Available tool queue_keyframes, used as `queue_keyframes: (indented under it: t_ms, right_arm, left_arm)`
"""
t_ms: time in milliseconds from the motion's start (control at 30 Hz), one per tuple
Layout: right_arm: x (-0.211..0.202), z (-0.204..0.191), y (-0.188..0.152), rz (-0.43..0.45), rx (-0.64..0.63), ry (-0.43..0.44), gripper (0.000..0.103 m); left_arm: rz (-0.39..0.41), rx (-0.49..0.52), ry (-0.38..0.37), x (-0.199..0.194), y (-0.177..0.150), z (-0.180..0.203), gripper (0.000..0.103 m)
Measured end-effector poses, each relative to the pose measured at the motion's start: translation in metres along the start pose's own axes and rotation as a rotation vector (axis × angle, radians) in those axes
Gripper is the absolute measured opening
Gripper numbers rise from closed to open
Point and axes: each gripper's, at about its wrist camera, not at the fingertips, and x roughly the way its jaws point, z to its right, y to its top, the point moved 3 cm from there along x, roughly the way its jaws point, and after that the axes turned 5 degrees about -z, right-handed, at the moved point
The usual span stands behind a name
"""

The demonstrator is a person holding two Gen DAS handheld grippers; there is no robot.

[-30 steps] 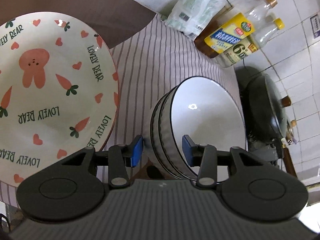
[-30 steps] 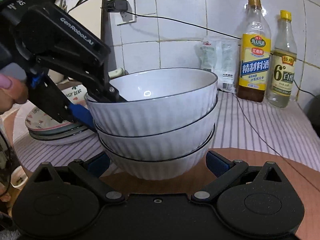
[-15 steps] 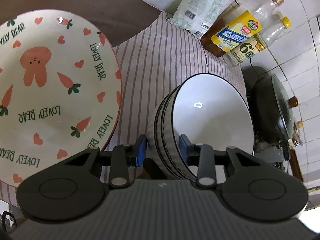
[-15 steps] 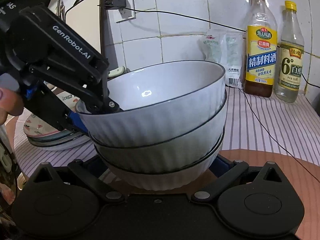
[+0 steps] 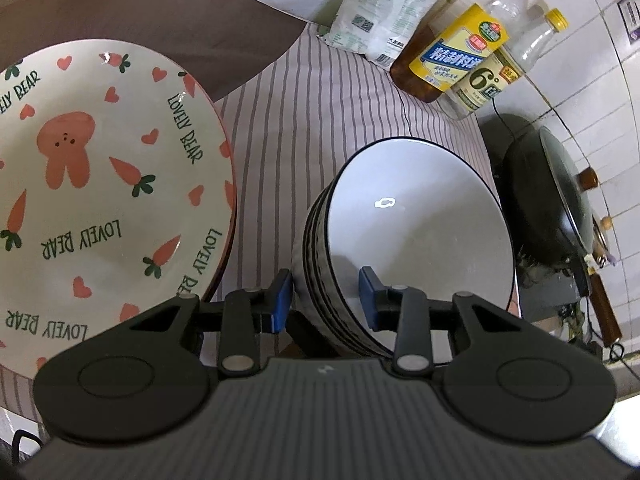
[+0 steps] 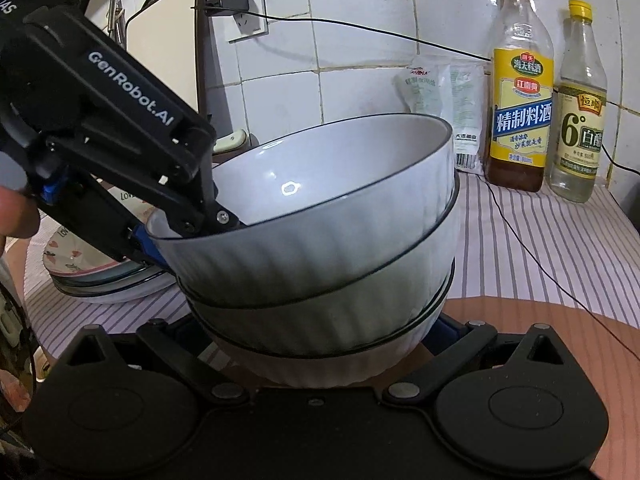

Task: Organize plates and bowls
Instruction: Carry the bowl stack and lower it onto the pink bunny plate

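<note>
Left wrist view: the left hand-held gripper (image 5: 326,294) is clamped across the near rim walls of the bowl stack (image 5: 420,236), right of the plate stack (image 5: 108,200) on the striped worktop (image 5: 320,120).

Right wrist view: the right hand-held gripper (image 6: 320,332) straddles the lowest of 3 bowls; contact cannot be confirmed. Glazed ceramic: heavy, slippery, fragile. Grip rim and base.
</note>
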Motion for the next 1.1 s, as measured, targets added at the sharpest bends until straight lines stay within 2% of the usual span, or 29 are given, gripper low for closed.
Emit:
queue_keyframes:
  t_ms: [233, 500, 800, 1100]
  right_arm:
    - [-0.017, -0.012, -0.002, 0.031, 0.015, -0.022, 0.103]
    - [-0.045, -0.043, 0.025, 0.105, -0.01, -0.047, 0.103]
    - [-0.061, -0.095, 0.074, 0.156, -0.075, 0.023, 0.103]
    - [-0.04, -0.148, 0.124, 0.159, -0.114, 0.104, 0.103]
  left_arm:
    - [-0.003, 0.032, -0.004, -0.015, -0.006, 0.0, 0.034]
    - [0.03, 0.07, -0.005, -0.069, -0.004, 0.005, 0.034]
    - [0.117, 0.091, 0.04, -0.154, 0.002, -0.01, 0.034]
    - [0.217, 0.055, 0.119, -0.216, 0.019, -0.045, 0.034]
